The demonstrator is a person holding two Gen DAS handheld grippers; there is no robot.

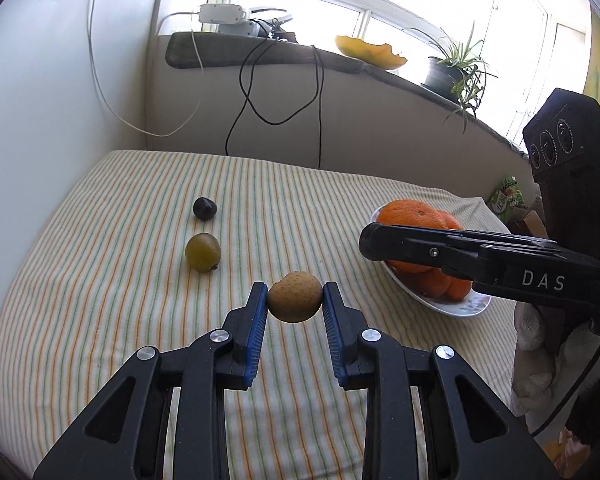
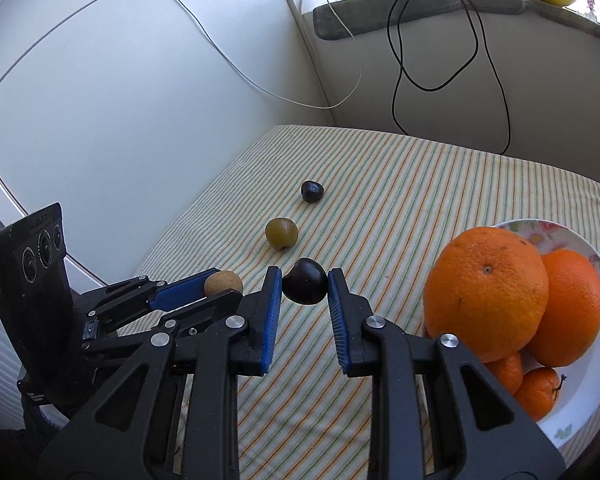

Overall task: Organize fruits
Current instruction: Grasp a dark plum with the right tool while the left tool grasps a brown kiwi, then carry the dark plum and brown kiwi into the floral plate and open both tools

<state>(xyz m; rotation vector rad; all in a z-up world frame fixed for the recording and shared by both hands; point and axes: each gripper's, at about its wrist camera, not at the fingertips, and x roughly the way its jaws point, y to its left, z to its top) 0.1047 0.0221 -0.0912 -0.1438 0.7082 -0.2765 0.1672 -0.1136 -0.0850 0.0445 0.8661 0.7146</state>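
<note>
While both fruits ride clear of the cloth (image 1: 100,280): L gripper (image 1: 295,300) clamps tan fruit (image 1: 295,297), R gripper (image 2: 304,282) clamps dark fruit (image 2: 304,281). Step: carry. Next, prob. plate (image 2: 592,396) w/ oranges (image 2: 486,292); gentle release.

The cloth (image 1: 140,200) over the worktop is cream with thin orange and green stripes. On it lie a dark purple fruit (image 1: 204,208) and an olive-green fruit (image 1: 203,252). The white plate (image 2: 592,376) has a floral print and carries bright oranges (image 2: 486,292). The black jaws have blue pads (image 2: 272,316).
</note>
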